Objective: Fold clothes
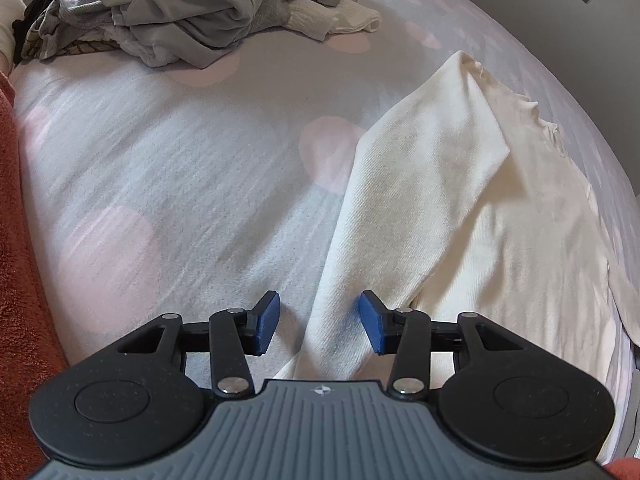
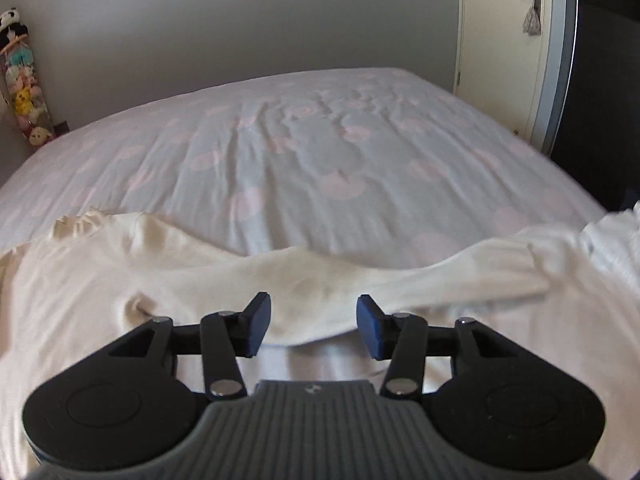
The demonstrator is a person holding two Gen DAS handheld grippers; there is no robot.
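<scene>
A cream long-sleeved top (image 1: 460,208) lies spread on the bed, one sleeve folded across its body. My left gripper (image 1: 319,322) is open, its blue pads either side of the garment's near left edge, holding nothing. The top also shows in the right wrist view (image 2: 80,288), with a sleeve (image 2: 360,276) stretched to the right. My right gripper (image 2: 313,326) is open just above that sleeve's lower edge, holding nothing.
The bed has a pale sheet with pink dots (image 2: 320,140). A heap of grey and white clothes (image 1: 192,12) sits at the far left. An orange towel (image 1: 16,260) lies along the left edge. White cloth (image 2: 612,240) lies right. A door (image 2: 504,40) stands beyond.
</scene>
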